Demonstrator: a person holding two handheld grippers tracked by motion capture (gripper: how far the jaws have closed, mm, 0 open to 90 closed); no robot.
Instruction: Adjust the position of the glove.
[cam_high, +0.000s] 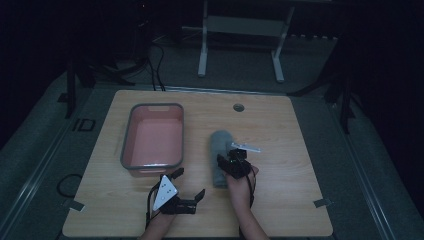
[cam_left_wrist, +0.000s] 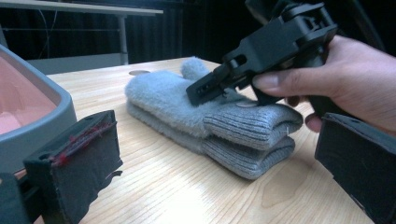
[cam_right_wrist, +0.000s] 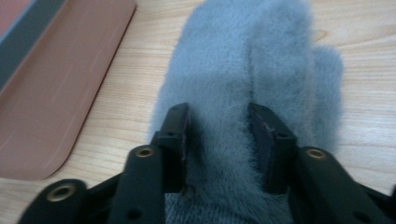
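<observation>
- I am seeing my right gripper (cam_high: 226, 161) lying on the grey fuzzy mittens (cam_high: 218, 150), jaws parted astride the pile, not clamping.
- My left gripper (cam_high: 190, 184) is resting released over bare table beside the pink grey-rimmed tub (cam_high: 152, 107).

A pair of fuzzy grey-blue mittens (cam_high: 218, 156) lies flat on the table, right of centre, one stacked on the other. Their ribbed cuffs (cam_left_wrist: 252, 135) face the near edge, the rounded tips point far, and a thumb sticks out at the right.
</observation>
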